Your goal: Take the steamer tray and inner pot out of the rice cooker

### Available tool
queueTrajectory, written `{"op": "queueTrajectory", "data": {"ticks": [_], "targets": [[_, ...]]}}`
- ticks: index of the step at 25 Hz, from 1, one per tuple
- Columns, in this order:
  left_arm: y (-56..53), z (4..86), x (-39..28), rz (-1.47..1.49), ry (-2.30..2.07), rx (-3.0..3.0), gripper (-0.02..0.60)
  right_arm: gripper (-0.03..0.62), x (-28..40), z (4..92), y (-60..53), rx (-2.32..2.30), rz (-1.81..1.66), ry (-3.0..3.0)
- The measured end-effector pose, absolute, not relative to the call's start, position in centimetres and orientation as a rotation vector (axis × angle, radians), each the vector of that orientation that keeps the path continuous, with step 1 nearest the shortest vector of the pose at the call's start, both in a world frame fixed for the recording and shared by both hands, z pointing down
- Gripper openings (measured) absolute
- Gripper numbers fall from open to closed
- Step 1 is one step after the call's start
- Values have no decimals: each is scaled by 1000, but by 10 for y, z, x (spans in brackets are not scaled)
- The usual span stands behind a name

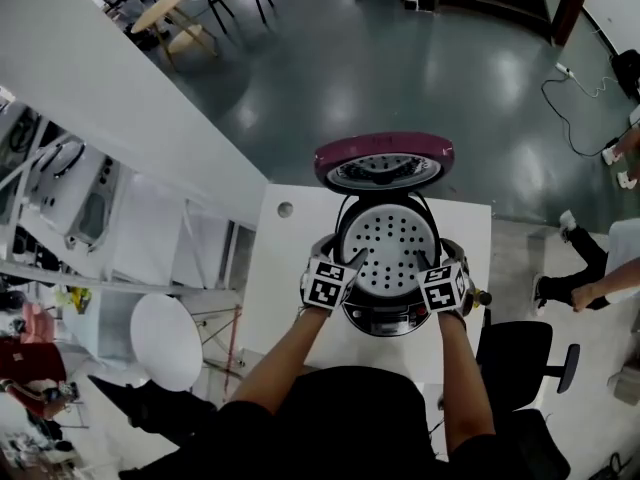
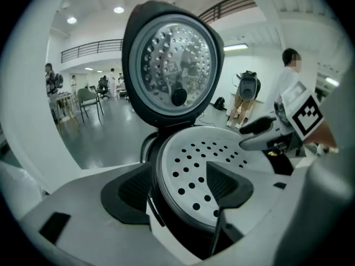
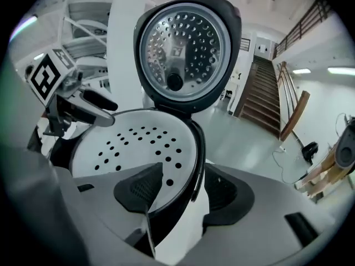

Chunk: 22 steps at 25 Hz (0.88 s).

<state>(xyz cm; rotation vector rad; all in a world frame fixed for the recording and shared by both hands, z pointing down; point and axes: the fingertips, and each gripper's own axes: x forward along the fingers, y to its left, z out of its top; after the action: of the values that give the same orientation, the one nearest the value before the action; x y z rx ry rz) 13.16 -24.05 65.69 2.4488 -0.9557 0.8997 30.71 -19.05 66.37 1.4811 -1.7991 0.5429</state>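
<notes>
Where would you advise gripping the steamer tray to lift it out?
Grip the steamer tray by its thin rim at the left and right sides, from above, straddling it. Its perforated floor is flat; the open lid blocks the back.

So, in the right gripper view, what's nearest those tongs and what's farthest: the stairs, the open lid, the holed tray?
1. Holed tray, rim between the right tongs.
2. Open lid, upright behind the tray.
3. Stairs, far back, right.

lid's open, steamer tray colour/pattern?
Steamer tray: white, dotted with round holes; shows best in the head view.
</notes>
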Motion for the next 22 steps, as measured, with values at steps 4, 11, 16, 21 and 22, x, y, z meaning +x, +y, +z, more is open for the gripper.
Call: {"op": "queueTrajectory", "data": {"ticks": [4, 11, 16, 21, 22], "targets": [[-242, 664, 135, 1000, -932, 2486, 287, 210, 310, 667, -198, 1448, 495, -1755], [-248, 676, 131, 1030, -959, 2451, 287, 210, 311, 683, -202, 1380, 450, -1718], [-253, 678, 129, 1076, -1004, 2462, 285, 201, 312, 682, -207, 1384, 418, -1691], [-262, 677, 112, 1084, -1091, 2413, 212, 144, 313, 676, -211, 1395, 373, -1674], [-261, 679, 111, 1069, -1084, 2399, 212, 144, 312, 675, -212, 1393, 372, -1677]]}}
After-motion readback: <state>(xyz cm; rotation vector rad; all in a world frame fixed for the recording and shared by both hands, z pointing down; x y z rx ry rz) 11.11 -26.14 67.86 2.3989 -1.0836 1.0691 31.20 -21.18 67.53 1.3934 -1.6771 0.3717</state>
